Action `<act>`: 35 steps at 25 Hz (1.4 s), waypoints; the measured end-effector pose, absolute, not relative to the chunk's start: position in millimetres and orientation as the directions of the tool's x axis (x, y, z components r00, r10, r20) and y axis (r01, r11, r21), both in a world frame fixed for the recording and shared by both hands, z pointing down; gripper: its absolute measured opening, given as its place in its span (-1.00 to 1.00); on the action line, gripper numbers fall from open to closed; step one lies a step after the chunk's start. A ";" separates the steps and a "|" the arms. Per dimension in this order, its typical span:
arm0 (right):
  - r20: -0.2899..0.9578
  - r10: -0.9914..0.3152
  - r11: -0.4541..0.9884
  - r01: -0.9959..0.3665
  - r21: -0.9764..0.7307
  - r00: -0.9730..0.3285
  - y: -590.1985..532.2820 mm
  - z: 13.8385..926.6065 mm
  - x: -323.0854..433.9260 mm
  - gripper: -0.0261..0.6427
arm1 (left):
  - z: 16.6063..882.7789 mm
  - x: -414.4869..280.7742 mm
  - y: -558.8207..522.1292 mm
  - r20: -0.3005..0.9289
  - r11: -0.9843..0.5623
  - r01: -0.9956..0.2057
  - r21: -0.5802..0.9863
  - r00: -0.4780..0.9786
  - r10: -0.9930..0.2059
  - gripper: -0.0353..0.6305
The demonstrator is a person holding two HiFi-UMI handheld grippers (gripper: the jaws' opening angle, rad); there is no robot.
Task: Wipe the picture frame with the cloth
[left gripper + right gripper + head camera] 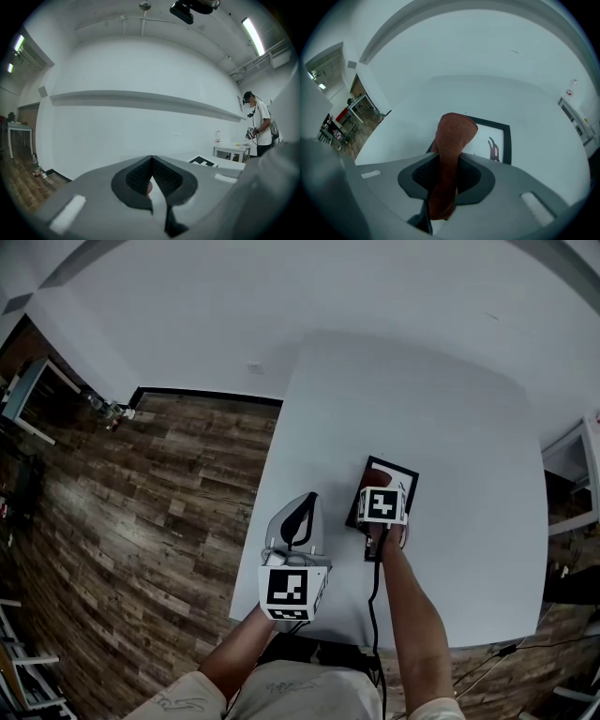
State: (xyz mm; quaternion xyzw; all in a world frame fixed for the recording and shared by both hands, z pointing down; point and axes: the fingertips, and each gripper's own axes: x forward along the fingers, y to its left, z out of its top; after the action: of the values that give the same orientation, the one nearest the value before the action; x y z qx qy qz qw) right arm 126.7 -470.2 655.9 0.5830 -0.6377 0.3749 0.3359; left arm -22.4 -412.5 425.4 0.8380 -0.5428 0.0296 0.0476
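cloth [454,133] sits clamped in my right claw [449,161], over the picture frame [507,143] lying flat beneath it; my left claw [152,161], alongside, has its tips pressed together

— Housings?
— My left gripper [152,174] and right gripper [449,165]: grey shells, black ribbed pads [165,176]. White marker cube [382,505] on each, black squares.
— Cabling? Clothing?
— One black cable [373,615] trails from below that cube. Pale trousers [300,695] behind it.

Surroundings only.
Noted white table [450,418] on wood-plank floor [141,512]; spotted standing person [260,123] beside small far table [230,152], bottle [218,137] on top, through left gripper view.
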 end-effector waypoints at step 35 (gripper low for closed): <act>0.859 -0.493 0.050 -0.990 -0.129 -0.137 -445.0 653.6 90.6 -0.60 | 428.0 -17.3 -407.3 0.109 -0.413 -0.910 0.048 0.416 -0.903 -0.89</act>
State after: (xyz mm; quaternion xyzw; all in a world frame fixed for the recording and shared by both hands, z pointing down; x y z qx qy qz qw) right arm 90.6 -445.0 653.6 0.5718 -0.6484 0.3849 0.3233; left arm -17.3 -407.3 428.0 0.8399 -0.5395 0.0329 0.0494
